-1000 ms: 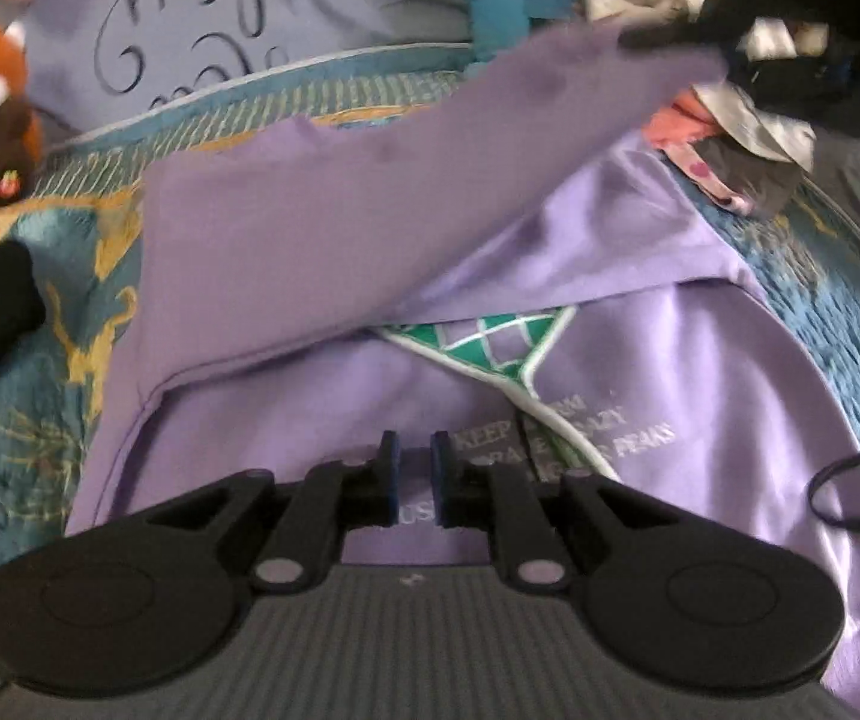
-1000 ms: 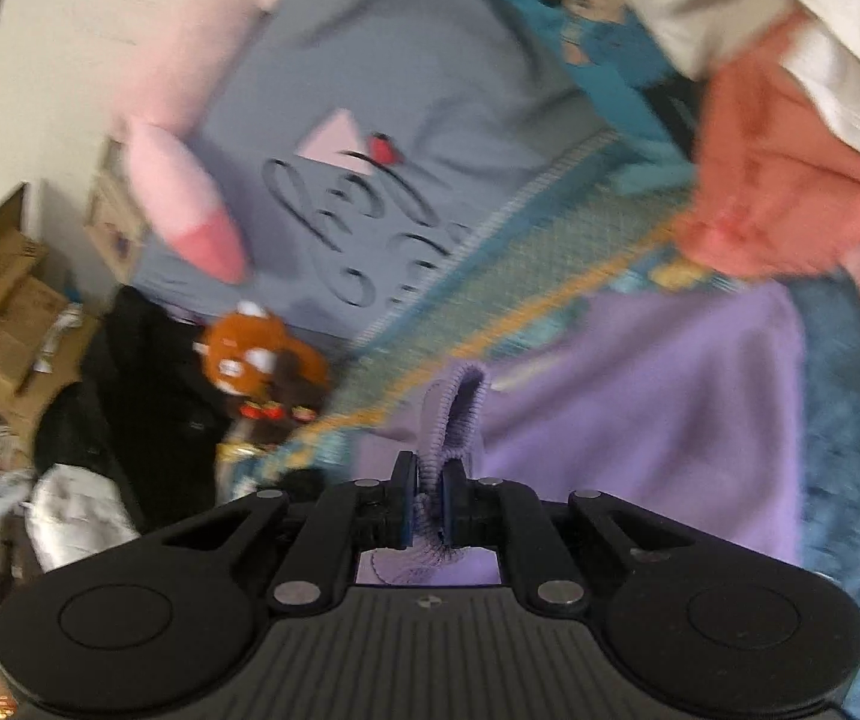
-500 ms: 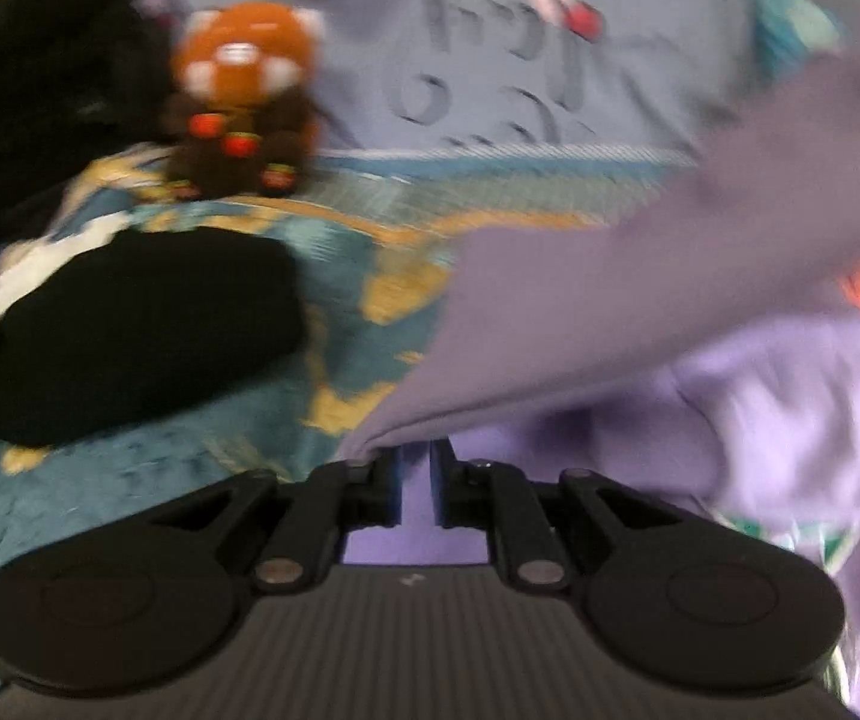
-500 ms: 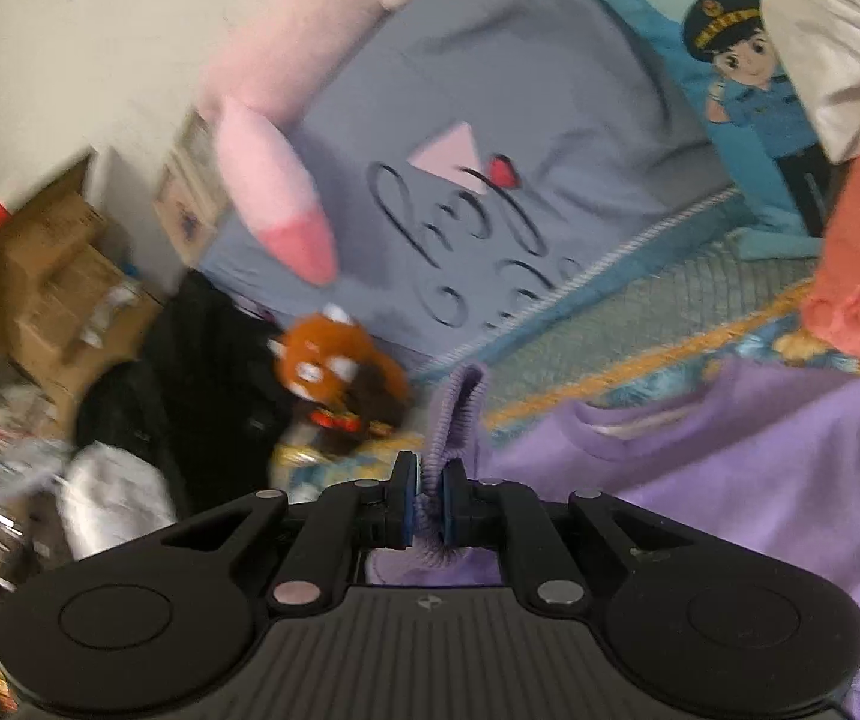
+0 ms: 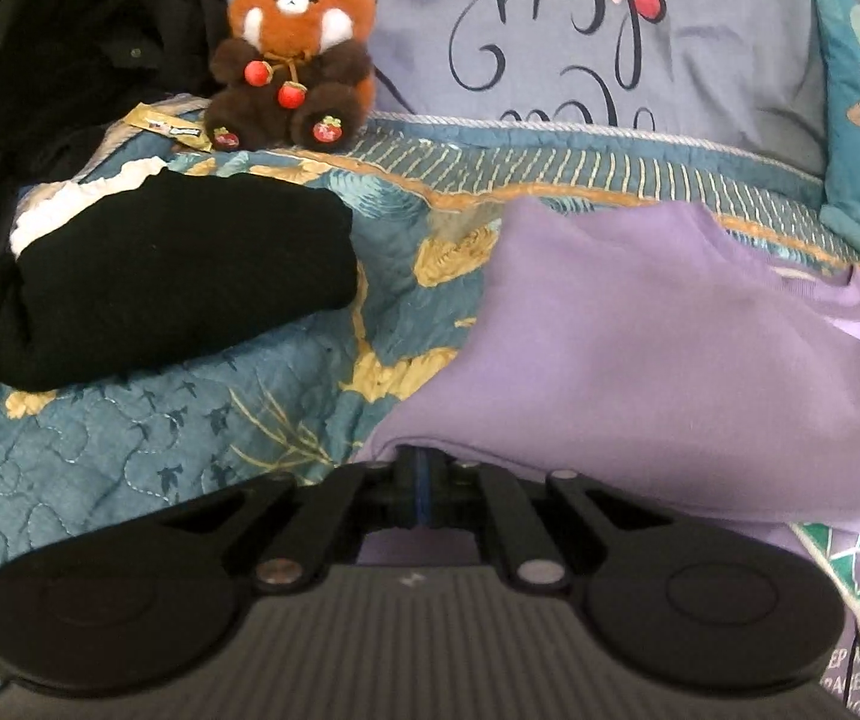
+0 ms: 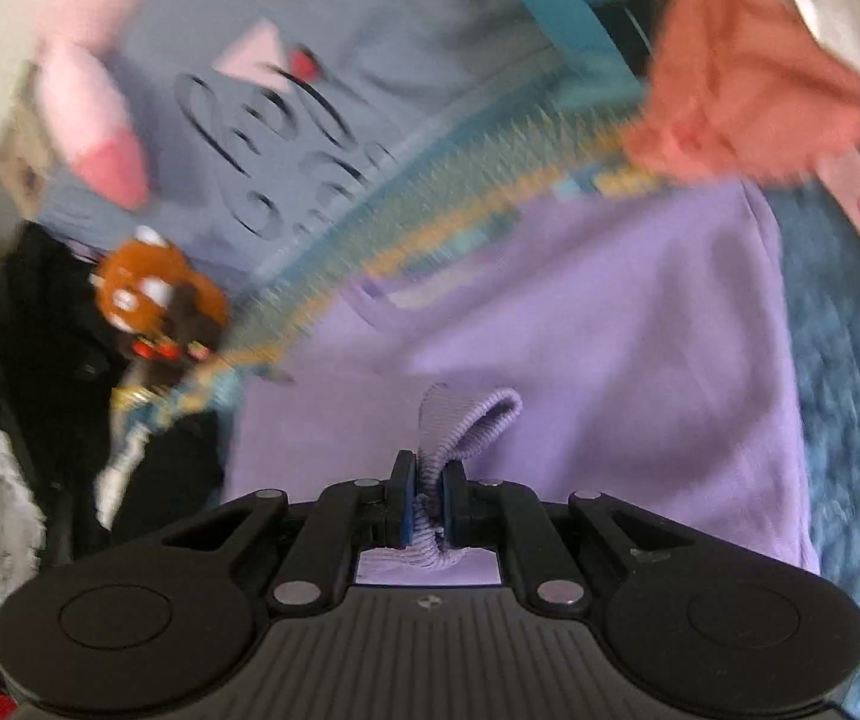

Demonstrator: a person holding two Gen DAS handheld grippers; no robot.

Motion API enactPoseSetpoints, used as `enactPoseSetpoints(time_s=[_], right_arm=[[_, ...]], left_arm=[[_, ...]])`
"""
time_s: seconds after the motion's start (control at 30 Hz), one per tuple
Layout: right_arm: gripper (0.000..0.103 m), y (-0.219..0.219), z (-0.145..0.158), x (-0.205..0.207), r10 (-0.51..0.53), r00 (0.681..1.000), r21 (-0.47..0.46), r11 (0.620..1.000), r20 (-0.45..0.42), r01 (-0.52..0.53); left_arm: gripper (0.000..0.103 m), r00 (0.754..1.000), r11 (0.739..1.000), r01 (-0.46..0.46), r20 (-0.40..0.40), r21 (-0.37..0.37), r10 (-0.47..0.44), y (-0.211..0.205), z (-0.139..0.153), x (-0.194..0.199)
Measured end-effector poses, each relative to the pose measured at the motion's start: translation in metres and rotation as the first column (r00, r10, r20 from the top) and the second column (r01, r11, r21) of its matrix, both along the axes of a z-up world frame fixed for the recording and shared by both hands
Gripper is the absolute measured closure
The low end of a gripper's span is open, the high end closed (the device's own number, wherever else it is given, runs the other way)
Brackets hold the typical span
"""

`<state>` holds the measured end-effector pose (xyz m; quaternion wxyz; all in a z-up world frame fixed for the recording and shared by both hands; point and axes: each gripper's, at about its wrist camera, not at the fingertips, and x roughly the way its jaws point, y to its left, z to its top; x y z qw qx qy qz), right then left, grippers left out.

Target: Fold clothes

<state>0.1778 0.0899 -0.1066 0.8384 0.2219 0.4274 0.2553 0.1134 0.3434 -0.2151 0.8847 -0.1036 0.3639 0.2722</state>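
A purple sweatshirt lies on the blue quilt, one layer folded over its printed front. My left gripper sits at the near left edge of that folded layer. Its jaws are together and the purple cloth drapes over the tips, which hides them. In the blurred right wrist view my right gripper is shut on a ribbed purple cuff, held just above the flat purple sweatshirt.
A folded black garment lies left of the sweatshirt. A red panda plush sits behind it, against a grey-blue pillow. An orange garment and other clothes are heaped at the far right. Dark clothing is piled at the left.
The left view swung left and dropped to the fold's near edge, and its jaws closed from a small gap. The right gripper carried the cuff down over the sweatshirt body.
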Motion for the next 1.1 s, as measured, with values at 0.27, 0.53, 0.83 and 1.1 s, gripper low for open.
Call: enactPoseSetpoints(time_s=[0.27,0.53,0.83,1.1], right_arm=[[0.095,0.001,-0.03,0.005,-0.003,0.999,-0.142,0.99,-0.052,-0.004],[0.092,-0.009,-0.042,0.002,0.028,0.999,-0.134,0.99,-0.022,-0.031],[0.081,-0.096,-0.019,-0.043,-0.087,0.996,-0.073,0.994,0.001,0.087],[0.072,-0.157,-0.027,-0.123,0.004,0.977,-0.018,1.0,-0.212,-0.008]], left_arm=[[0.1,0.998,0.999,0.031,-0.049,0.027,-0.03,-0.005,-0.007,0.005],[0.101,0.986,0.992,0.119,-0.119,0.029,-0.115,-0.006,-0.003,0.003],[0.079,0.94,0.958,0.275,-0.233,0.081,-0.251,-0.016,0.02,-0.069],[0.079,0.919,0.975,0.211,-0.327,-0.069,-0.222,0.015,0.007,-0.126]])
